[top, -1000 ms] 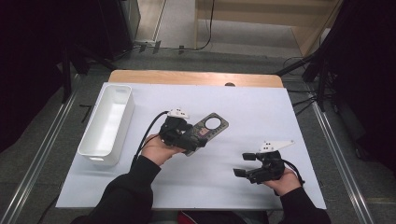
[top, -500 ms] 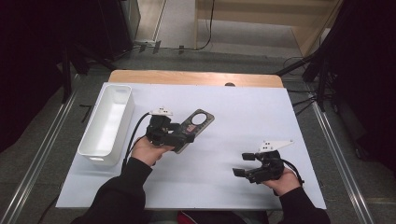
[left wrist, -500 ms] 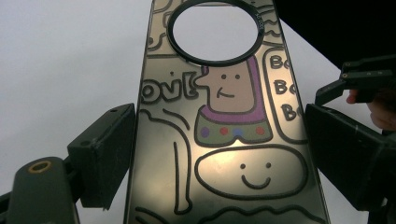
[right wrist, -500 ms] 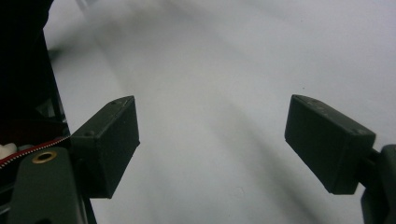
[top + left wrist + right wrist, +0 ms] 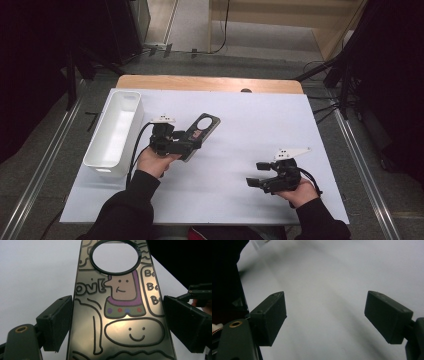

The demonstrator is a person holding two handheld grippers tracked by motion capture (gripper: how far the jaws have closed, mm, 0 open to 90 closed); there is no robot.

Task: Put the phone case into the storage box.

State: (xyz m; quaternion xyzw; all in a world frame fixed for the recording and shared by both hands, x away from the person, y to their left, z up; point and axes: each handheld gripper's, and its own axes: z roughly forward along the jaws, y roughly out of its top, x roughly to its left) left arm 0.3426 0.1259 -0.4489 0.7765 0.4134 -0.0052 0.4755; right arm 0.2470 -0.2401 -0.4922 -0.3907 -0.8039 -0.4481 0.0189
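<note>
Far left on the white sheet [image 5: 240, 130] that covers the table we see a long white bin [image 5: 116, 131], standing lengthwise and well apart from the right hand.

Just right of the bin, our left hand [image 5: 156, 161] holds the left gripper [image 5: 192, 143], its cable looping back toward the sleeve. The gripper pinches a phone case [image 5: 199, 131], a flat dark piece with a large round hole at its far end. The case angles up and to the right, away from the bin, and sits above the sheet near the middle-left of the table. In the left gripper view the case [image 5: 120, 305] runs up between the two jaws: the left jaw presses on its edge, and the right jaw stands at the opposite edge, with a narrow strip where we cannot tell contact. Its surface carries cartoon drawings: a smiling blob low down, a figure in a purple collar above, lettering at both sides.

Farther right, toward the near edge, our right hand [image 5: 301, 192] holds the right gripper [image 5: 254, 182] low over the sheet, pointing left. In the right gripper view its jaws are spread wide, with bare sheet [image 5: 332, 290] between them.
</note>
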